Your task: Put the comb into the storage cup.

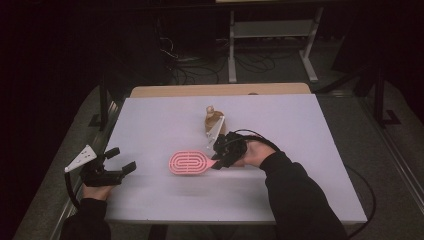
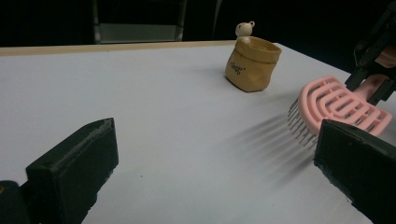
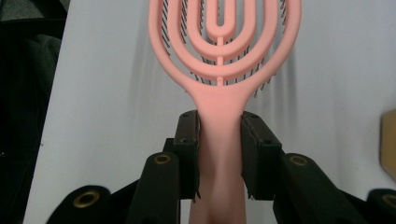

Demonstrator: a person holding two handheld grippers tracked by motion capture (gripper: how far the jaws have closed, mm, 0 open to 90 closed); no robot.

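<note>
Right gripper view: right hand-held gripper (image 3: 219, 154) pinches pink hairbrush (image 3: 224, 56); left (image 1: 121, 159) spread.

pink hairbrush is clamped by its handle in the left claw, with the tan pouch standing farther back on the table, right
Not quite: the right claw clamps the pink hairbrush by its handle, as the right gripper view shows. The left claw is open and holds nothing in the high view. The tan pouch does stand farther back on the table.
</note>
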